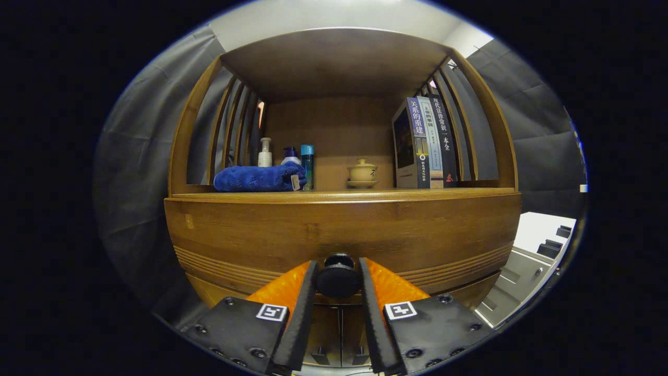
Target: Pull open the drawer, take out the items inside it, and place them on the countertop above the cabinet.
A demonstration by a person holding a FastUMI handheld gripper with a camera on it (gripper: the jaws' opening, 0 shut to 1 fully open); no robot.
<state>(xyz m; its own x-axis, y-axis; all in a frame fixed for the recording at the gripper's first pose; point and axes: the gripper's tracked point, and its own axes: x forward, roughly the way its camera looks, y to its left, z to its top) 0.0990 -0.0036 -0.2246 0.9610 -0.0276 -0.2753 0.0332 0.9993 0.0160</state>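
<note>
A wooden cabinet drawer front [342, 235] faces me, with a round dark knob [338, 278] at its lower middle. My gripper [338, 271] has both fingers pressed against the sides of that knob, one on each side. The drawer looks closed and its contents are hidden. Directly above the drawer runs the wooden countertop [334, 195], inside an open shelf bay.
On the countertop lie a folded blue towel [258, 178], a white pump bottle [265, 152], a blue bottle [307, 165], a small lidded tea bowl [361, 172] and several upright books [425, 143]. Slatted wooden sides flank the bay. A pale metal frame [527, 271] stands lower right.
</note>
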